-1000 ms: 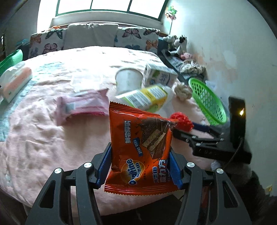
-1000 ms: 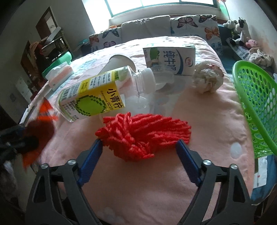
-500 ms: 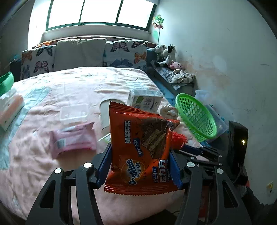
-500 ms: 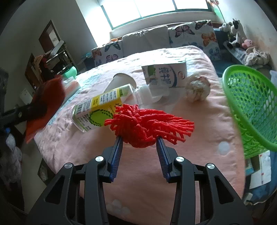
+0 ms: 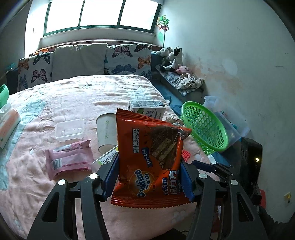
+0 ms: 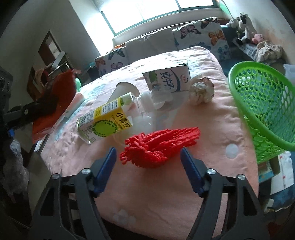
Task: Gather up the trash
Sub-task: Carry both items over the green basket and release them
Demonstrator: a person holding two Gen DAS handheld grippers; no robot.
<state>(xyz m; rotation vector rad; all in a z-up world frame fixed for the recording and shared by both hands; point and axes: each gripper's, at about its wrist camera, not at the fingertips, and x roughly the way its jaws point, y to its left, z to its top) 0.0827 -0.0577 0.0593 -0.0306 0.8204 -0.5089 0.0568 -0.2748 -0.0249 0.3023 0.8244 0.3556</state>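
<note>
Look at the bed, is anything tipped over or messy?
Yes. A drink bottle and a paper cup lie on their sides on the pink blanket, and a crumpled paper ball sits beside the milk carton.

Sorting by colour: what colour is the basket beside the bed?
Bright green basket, clearest in the right wrist view.

Daylight only, from the window (image 5: 99, 14) behind the pillows (image 5: 79, 61); its panes blown out to white in both views. Pink bedspread (image 5: 88, 96) evenly lit, shadows soft. Near foreground dim, gripper frames almost silhouetted. Strong fisheye bending, black vignette in the corners. Left view fairly sharp. Right view softer, the orange snack packet (image 6: 55, 97) at its left edge blurred.
</note>
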